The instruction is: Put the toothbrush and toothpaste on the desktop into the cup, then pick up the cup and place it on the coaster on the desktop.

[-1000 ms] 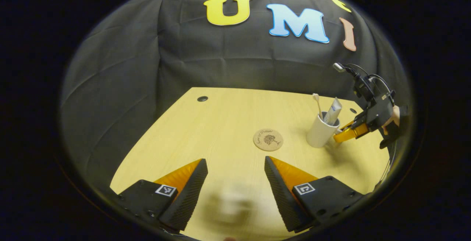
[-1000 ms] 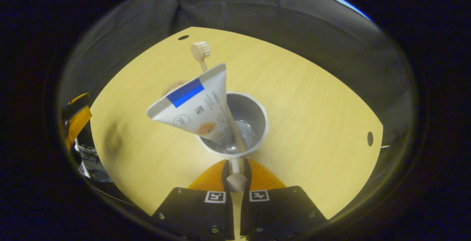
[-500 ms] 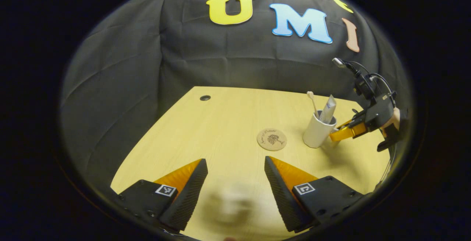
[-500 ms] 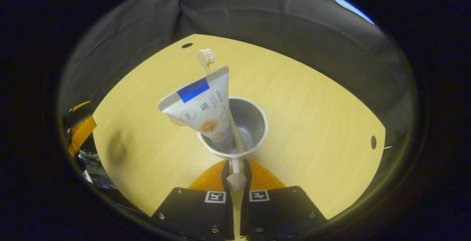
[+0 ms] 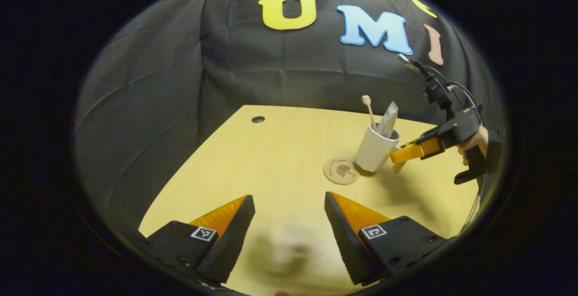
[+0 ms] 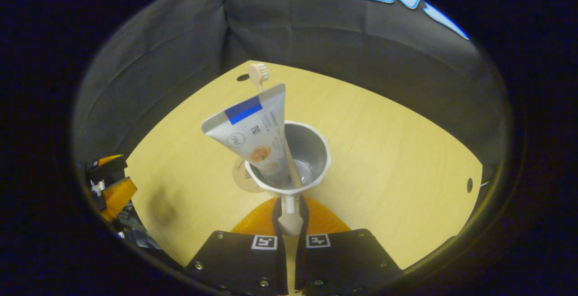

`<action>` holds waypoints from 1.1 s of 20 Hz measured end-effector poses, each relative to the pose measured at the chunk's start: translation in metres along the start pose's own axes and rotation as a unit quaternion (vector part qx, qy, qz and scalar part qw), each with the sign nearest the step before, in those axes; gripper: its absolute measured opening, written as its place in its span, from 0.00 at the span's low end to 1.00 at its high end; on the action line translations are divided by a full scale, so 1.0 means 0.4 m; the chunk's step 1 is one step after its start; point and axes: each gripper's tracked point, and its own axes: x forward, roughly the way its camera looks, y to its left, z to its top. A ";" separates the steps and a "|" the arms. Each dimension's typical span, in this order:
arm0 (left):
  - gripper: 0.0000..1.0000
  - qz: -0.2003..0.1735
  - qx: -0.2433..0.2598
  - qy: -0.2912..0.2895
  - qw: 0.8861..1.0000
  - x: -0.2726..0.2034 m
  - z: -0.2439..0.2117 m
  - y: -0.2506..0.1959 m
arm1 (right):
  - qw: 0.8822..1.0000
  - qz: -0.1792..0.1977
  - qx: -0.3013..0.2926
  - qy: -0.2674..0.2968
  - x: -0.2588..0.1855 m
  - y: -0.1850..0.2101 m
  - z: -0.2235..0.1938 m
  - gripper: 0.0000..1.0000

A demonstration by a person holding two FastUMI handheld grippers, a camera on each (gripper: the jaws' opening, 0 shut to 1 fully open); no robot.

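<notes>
Since a second ago you have carried the cup (image 5: 375,152) leftward across the desk (image 5: 271,160) in the left gripper view: it stood well to the right of the coaster (image 5: 342,171) then, and now sits just beside the coaster's right edge, its base close to the rim. Whether the cup rests on the desk or hangs a little above it cannot be told.

Your right hand-held gripper (image 6: 289,205) is pressed together on the cup's handle, one finger on each side of it, seen at the bottom of the right gripper view. From the left gripper view that same gripper (image 5: 404,153) reaches in from the right, with your hand (image 5: 472,142) behind it.

The cup (image 6: 289,169) stands about upright, mouth up. The toothbrush (image 6: 271,119) stands in it with its long axis running up and away from the right gripper's camera, bristle head at the top, handle end down inside the cup. The toothpaste (image 6: 253,133) stands in the cup too, cap end down and flat crimped end up, leaning toward the left of the right gripper view; it lies in front of the toothbrush's shaft there. In the left gripper view the toothbrush (image 5: 368,108) tilts left and the toothpaste (image 5: 388,119) tilts slightly right.

Your left hand-held gripper (image 5: 289,223) hangs over the near part of the desk, fingers spread wide with nothing between them.
</notes>
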 end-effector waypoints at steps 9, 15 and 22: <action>1.00 0.015 -0.008 -0.003 1.000 -0.016 0.011 0.061 | 0.999 0.018 -0.026 0.020 0.039 0.052 0.036 0.08; 1.00 0.011 -0.013 -0.003 1.000 -0.011 0.005 0.062 | 0.998 0.001 -0.058 0.029 0.046 0.082 0.059 0.08; 1.00 0.000 -0.003 -0.012 1.000 -0.027 0.022 0.049 | 0.999 0.017 -0.025 0.017 0.025 0.088 0.061 0.25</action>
